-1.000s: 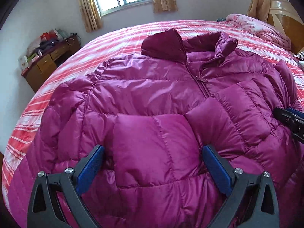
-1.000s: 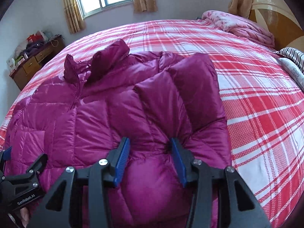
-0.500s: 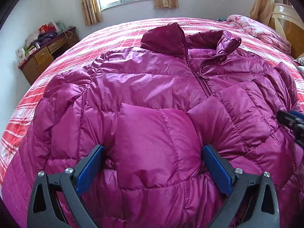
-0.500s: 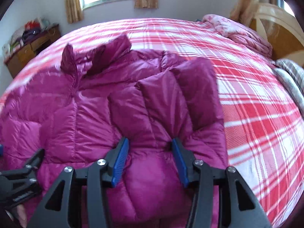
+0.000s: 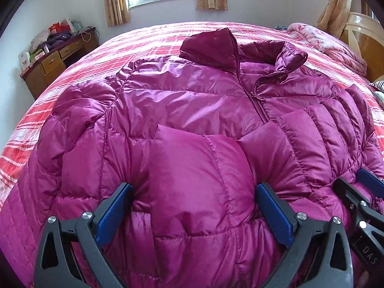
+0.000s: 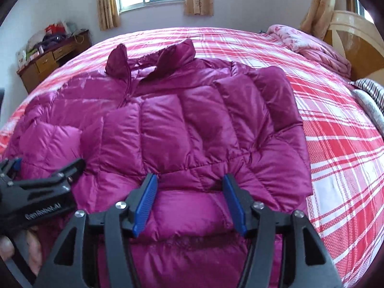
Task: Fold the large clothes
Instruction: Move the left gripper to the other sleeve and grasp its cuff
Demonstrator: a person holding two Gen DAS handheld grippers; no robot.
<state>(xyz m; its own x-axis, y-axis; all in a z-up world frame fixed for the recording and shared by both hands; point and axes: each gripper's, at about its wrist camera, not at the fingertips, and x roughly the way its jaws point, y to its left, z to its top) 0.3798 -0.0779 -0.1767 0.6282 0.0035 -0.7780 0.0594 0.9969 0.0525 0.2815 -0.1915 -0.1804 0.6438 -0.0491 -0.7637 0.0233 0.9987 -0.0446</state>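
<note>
A magenta down jacket [image 5: 192, 96] lies face up on the bed, zipped, collar toward the window, with both sleeves folded in over the front. My left gripper [image 5: 194, 187] rests open and wide on the near part of the jacket, and the folded left sleeve [image 5: 196, 163] bulges between its fingers. My right gripper [image 6: 190, 177] sits at the jacket's [image 6: 180, 120] near right side. Its jaws are opening, and a puffy fold still fills the gap between the blue pads. The two grippers are close together: the right one [image 5: 360, 192] shows in the left wrist view, the left one [image 6: 48, 180] in the right wrist view.
The bed has a red and white plaid cover [image 6: 336, 144]. A pink quilt [image 5: 324, 40] and a striped pillow [image 6: 369, 88] lie by the wooden headboard [image 6: 355, 48] at the right. A cluttered wooden dresser [image 5: 55, 60] stands against the left wall. A hand [image 6: 31, 247] holds the left gripper.
The right gripper's jaws have widened around the fold, and it has shifted left toward the left gripper. The left gripper stays where it was, equally wide.
</note>
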